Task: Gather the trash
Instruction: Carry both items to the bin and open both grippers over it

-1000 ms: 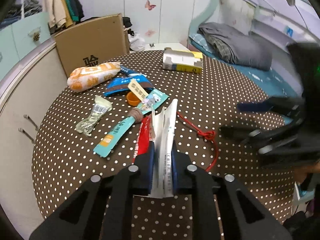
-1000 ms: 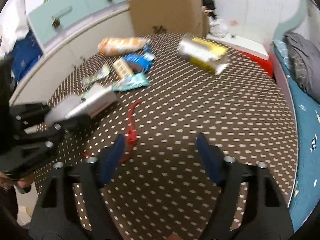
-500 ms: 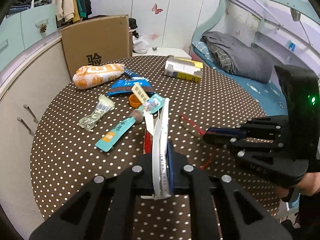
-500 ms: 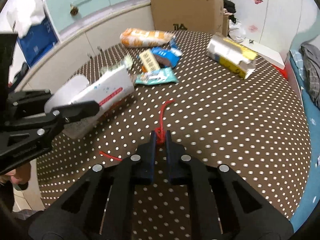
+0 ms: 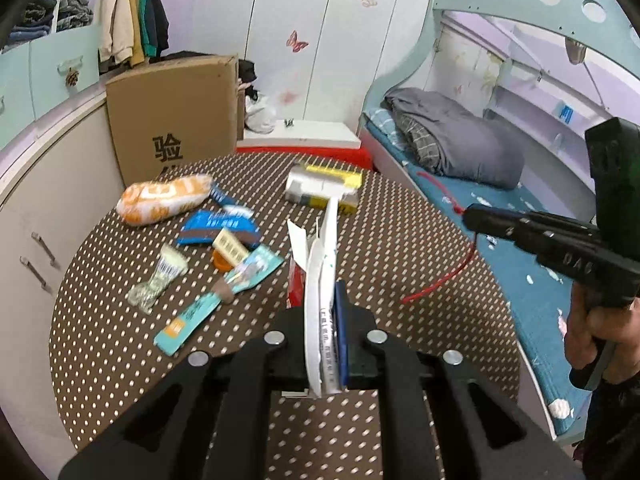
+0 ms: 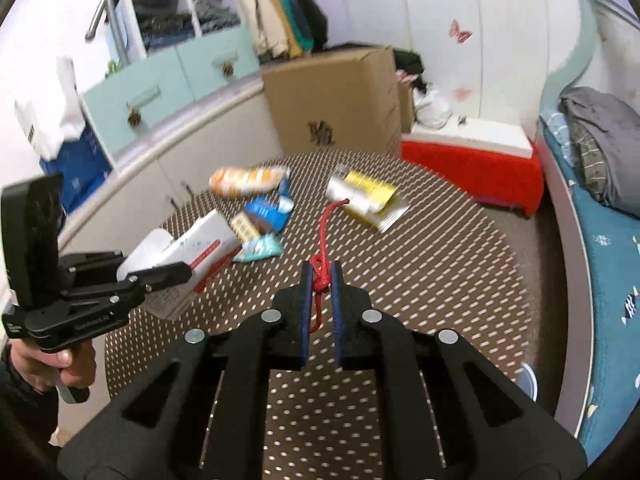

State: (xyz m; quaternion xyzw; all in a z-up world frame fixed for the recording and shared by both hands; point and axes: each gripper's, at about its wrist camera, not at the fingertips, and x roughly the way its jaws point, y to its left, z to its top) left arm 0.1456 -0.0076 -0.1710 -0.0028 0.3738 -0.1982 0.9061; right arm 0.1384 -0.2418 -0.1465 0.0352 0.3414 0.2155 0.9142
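My left gripper [image 5: 326, 312] is shut on a flattened white and red paper package [image 5: 320, 280] and holds it above the dotted round table [image 5: 400, 240]; it also shows in the right wrist view [image 6: 188, 252]. My right gripper [image 6: 320, 280] is shut on the knot of a red string [image 6: 322, 240], lifted off the table; the string hangs from it in the left wrist view [image 5: 460, 264]. More trash lies on the table: an orange snack bag [image 5: 164, 198], a blue wrapper [image 5: 220, 226], a teal stick wrapper [image 5: 216, 300], a crumpled green wrapper [image 5: 158, 282], a silver and yellow carton [image 5: 322, 190].
A cardboard box [image 5: 172, 120] stands behind the table by the curved cabinets [image 5: 40, 208]. A bed [image 5: 500, 208] with a grey blanket lies on the right. A red and white step [image 6: 472, 160] sits at the far side.
My right gripper closed on the red string and lifted it off the table. My left gripper rose with the paper package still in it.
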